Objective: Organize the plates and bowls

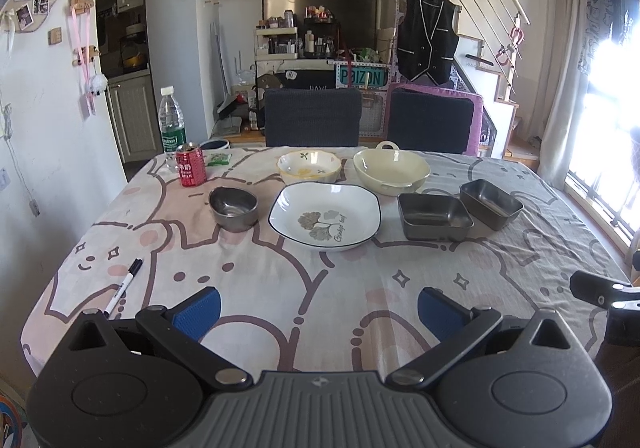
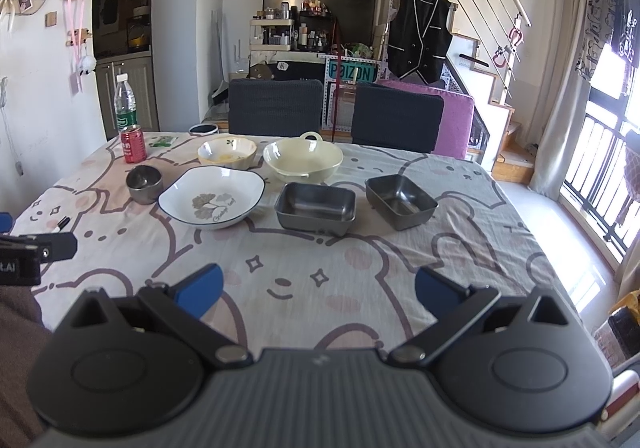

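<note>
A white square plate with a leaf print (image 1: 325,217) (image 2: 212,201) lies mid-table. Behind it stand a flowered bowl (image 1: 309,166) (image 2: 227,152) and a cream handled bowl (image 1: 391,168) (image 2: 303,160). A round steel bowl (image 1: 233,207) (image 2: 144,182) sits left of the plate. Two rectangular steel trays (image 1: 435,216) (image 1: 491,203) (image 2: 316,207) (image 2: 401,201) sit to its right. My left gripper (image 1: 319,310) is open and empty above the near table edge. My right gripper (image 2: 319,290) is open and empty, also near the front edge.
A red can (image 1: 191,169) (image 2: 133,143), a water bottle (image 1: 172,126) (image 2: 125,103) and a green packet (image 1: 219,159) stand at the far left. A marker pen (image 1: 123,287) lies near left. Two dark chairs (image 1: 313,117) (image 1: 430,120) stand behind the cartoon tablecloth (image 1: 360,288).
</note>
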A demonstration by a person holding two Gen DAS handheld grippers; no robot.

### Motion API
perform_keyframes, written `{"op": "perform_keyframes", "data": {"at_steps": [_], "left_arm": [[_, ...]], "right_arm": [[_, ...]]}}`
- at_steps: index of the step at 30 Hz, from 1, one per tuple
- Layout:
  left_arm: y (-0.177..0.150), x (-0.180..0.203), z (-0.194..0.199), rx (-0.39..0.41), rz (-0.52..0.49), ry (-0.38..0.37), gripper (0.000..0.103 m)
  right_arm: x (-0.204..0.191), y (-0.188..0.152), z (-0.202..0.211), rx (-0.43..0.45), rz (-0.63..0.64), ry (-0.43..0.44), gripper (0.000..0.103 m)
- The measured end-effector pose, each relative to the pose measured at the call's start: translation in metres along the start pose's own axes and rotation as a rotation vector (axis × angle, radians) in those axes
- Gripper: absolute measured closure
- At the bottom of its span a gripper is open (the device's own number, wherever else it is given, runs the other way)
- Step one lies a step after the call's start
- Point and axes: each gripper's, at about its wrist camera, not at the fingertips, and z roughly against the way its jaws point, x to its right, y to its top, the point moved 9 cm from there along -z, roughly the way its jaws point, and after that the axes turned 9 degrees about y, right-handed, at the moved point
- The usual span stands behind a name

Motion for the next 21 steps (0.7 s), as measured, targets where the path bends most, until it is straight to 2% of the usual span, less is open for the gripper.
{"op": "perform_keyframes", "data": {"at_steps": [8, 15, 21], "left_arm": [[0.017, 0.003, -0.008, -0.028, 0.012, -0.003, 0.0], [0.058, 0.002, -0.013, 0.036, -0.023, 0.014, 0.0], [0.096, 0.002, -0.037, 0.065, -0.048, 0.011, 0.0]], "right_arm": [[0.004, 0.007, -0.007, -0.037, -0.026, 0.007, 0.0], [0.005, 0.037, -0.015, -0.01, 0.006, -0.018, 0.0], [0.004, 0.066, -0.024, 0.021, 0.053, 0.0, 0.0]]}}
